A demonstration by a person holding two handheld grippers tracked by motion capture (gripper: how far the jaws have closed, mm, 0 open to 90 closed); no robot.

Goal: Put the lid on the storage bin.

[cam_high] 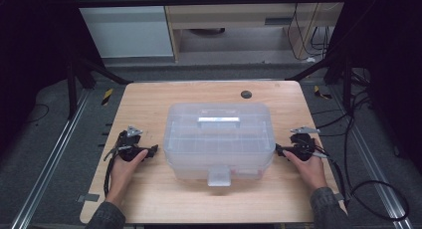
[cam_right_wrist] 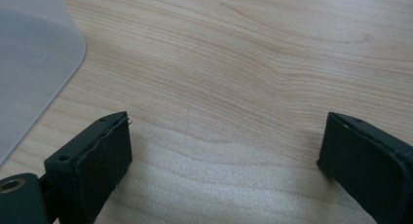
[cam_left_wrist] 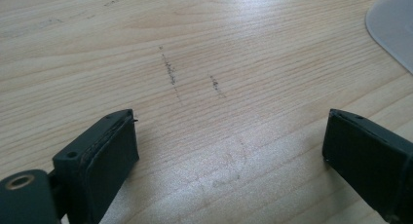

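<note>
Plastic box (cam_high: pixel 219 139) sits between left gripper (cam_high: pixel 155 149) and right gripper (cam_high: pixel 277 150) on table (cam_high: pixel 149 97).

A translucent plastic storage box (cam_high: pixel 219 139) is seen closed at the centre of the wooden table (cam_high: pixel 149 199), its lid fitted with a clear carrying handle (cam_high: pixel 219 121) and fastened by a front latch (cam_high: pixel 219 176) facing the near edge. Inner compartments are faintly visible through the lid. It is set upright and square to the table.
</note>
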